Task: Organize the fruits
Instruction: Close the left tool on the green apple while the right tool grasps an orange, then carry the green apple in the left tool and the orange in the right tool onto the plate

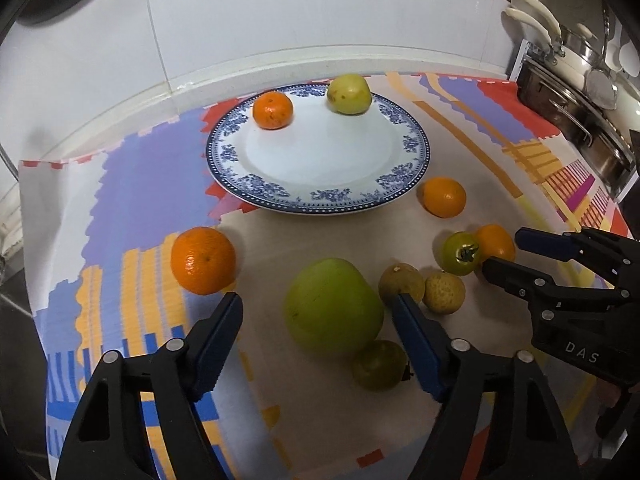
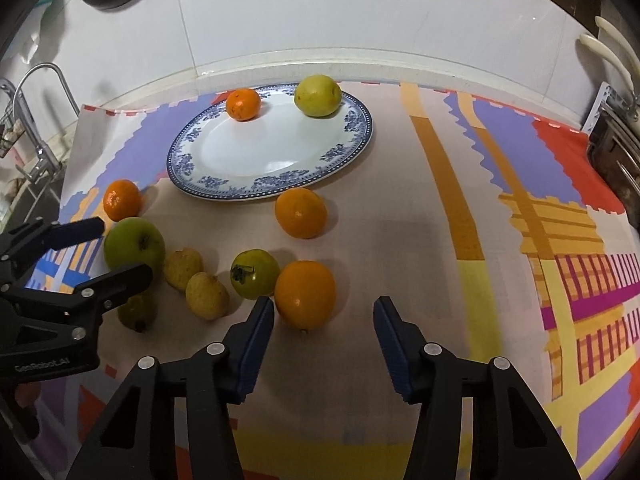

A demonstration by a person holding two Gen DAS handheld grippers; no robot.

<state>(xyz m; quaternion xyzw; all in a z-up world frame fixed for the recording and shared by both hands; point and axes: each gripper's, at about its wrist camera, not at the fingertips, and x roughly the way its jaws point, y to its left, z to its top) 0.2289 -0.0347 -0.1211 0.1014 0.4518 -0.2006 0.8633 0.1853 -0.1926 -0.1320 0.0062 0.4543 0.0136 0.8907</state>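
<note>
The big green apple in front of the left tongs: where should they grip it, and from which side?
Grip the big green apple across its widest middle, coming straight forward with the left tongs, already open around it. A small green fruit touches its near right, so keep that finger above it.

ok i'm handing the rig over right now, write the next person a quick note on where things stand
Left claw: open, empty, straddling the big green apple on the cloth.
Right claw: open, empty, lined up on the nearest orange.
Done: one orange and one yellow-green fruit sit on the blue-rimmed plate.
Left on the cloth: the apple, three oranges, a green tomato-like fruit, two small yellowish fruits and a small green one.
</note>
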